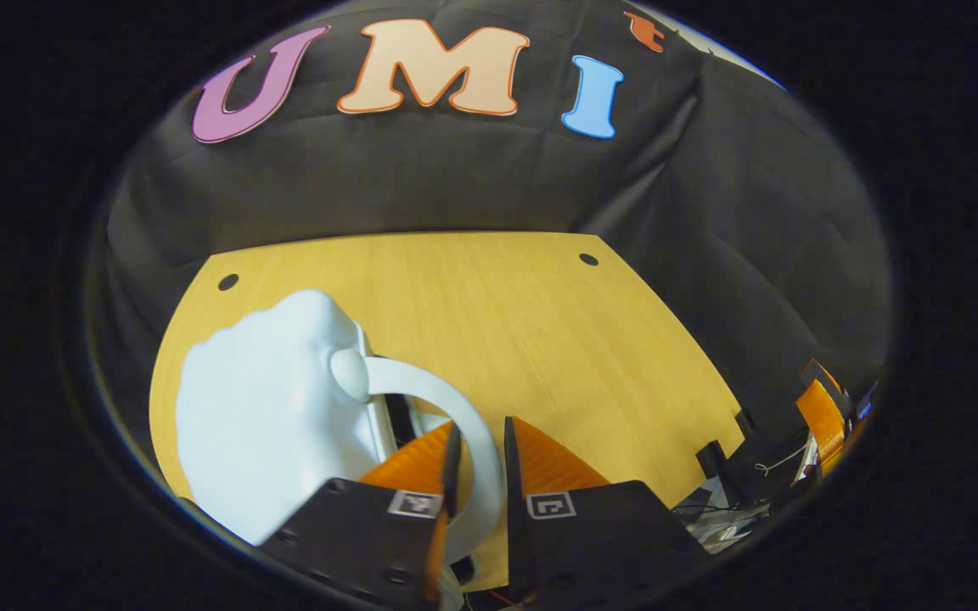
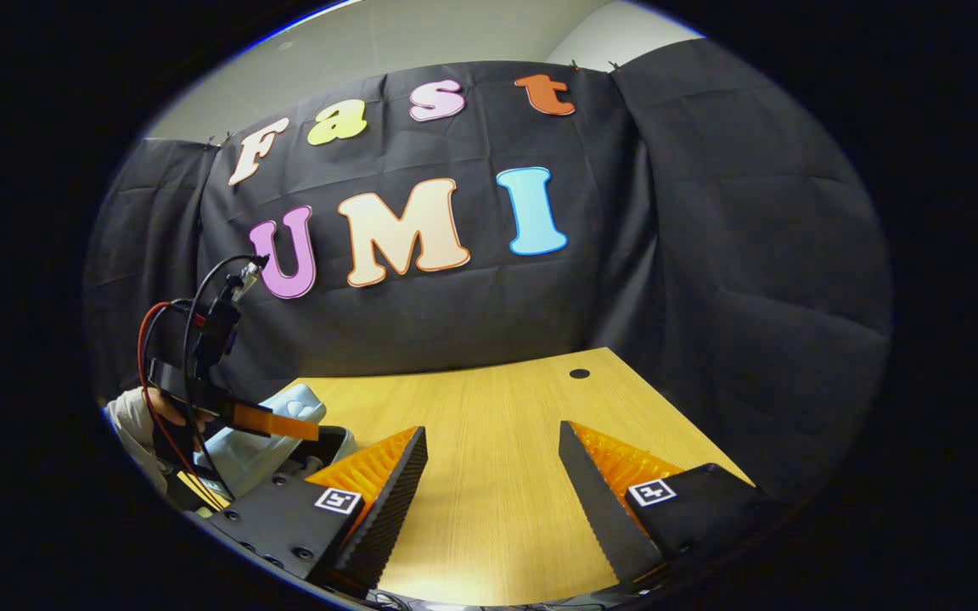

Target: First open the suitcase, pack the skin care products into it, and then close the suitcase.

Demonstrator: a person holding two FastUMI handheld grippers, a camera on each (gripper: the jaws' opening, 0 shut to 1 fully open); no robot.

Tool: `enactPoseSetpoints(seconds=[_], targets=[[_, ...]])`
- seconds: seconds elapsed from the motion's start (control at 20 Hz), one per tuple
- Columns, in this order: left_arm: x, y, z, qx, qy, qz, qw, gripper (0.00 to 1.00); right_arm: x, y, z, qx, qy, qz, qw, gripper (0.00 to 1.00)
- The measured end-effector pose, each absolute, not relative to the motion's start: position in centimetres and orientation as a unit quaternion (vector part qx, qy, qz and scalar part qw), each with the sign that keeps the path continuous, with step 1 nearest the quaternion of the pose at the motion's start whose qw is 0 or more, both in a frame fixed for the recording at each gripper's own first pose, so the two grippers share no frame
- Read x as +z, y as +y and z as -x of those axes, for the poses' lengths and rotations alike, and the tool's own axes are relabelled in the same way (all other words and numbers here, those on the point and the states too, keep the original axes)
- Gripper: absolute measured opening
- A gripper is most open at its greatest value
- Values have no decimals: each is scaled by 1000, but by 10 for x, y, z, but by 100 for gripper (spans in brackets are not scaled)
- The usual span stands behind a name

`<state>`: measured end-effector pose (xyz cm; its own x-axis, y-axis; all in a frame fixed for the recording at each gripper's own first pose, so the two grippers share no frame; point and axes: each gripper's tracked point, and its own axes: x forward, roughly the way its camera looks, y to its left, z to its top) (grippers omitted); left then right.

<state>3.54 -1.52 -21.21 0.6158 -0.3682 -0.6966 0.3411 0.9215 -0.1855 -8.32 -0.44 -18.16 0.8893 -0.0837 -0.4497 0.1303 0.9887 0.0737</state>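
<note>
A pale blue hard-shell suitcase (image 1: 268, 407) stands at the near left of the wooden table (image 1: 540, 322). Its white curved handle (image 1: 465, 412) runs between the fingers of my left gripper (image 1: 480, 462), which is shut on it. In the right gripper view the same suitcase (image 2: 255, 462) sits low on the left with a dark gap at its edge, and the left gripper (image 2: 306, 428) reaches over it, cables trailing. My right gripper (image 2: 493, 475) hovers open above bare tabletop (image 2: 497, 407), holding nothing.
A sleeve and hand (image 2: 128, 420) hold the left gripper at the far left. Black cloth walls close the table's back and right sides. An orange and black device with wires (image 1: 820, 416) sits past the table's right edge. Small dark holes (image 1: 588, 259) mark the tabletop.
</note>
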Motion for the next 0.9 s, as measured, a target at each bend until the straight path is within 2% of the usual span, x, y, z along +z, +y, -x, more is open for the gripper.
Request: enactPoseSetpoints(seconds=[0.15, 0.25, 0.3, 0.35, 0.4, 0.45, 0.5, 0.55, 0.6, 0.9], targets=[[-186, -34, -46, -211, 340, -17, 916, 55, -181, -7, 80, -57, 227, -53, 971, 98], [-159, -42, -56, -208, 286, -34, 935, 68, -177, -7, 75, -52, 221, -54, 972, 98], [-141, -46, -60, -201, 248, -37, 947, 82, -175, -7, 71, -49, 216, -54, 974, 98], [-119, -40, -63, -170, 201, -42, 964, 84, -170, -8, 66, -47, 209, -54, 975, 98], [-90, -39, -69, -148, 125, -30, 981, 87, -163, -11, 58, -43, 197, -52, 978, 98], [-63, -44, -68, -136, 79, -24, 987, 86, -153, -11, 50, -36, 183, -50, 981, 98], [-44, -44, -70, -123, 52, -27, 991, 92, -142, -13, 42, -31, 166, -46, 985, 98], [-34, -45, -65, -116, 44, -38, 992, 95, -131, -14, 34, -26, 150, -44, 987, 93], [-29, -48, -60, -112, 42, -50, 992, 95, -119, -13, 27, -17, 133, -44, 990, 98], [-15, -74, -46, -87, 26, -50, 995, 95, -51, -8, 2, 17, 41, -30, 999, 98]])
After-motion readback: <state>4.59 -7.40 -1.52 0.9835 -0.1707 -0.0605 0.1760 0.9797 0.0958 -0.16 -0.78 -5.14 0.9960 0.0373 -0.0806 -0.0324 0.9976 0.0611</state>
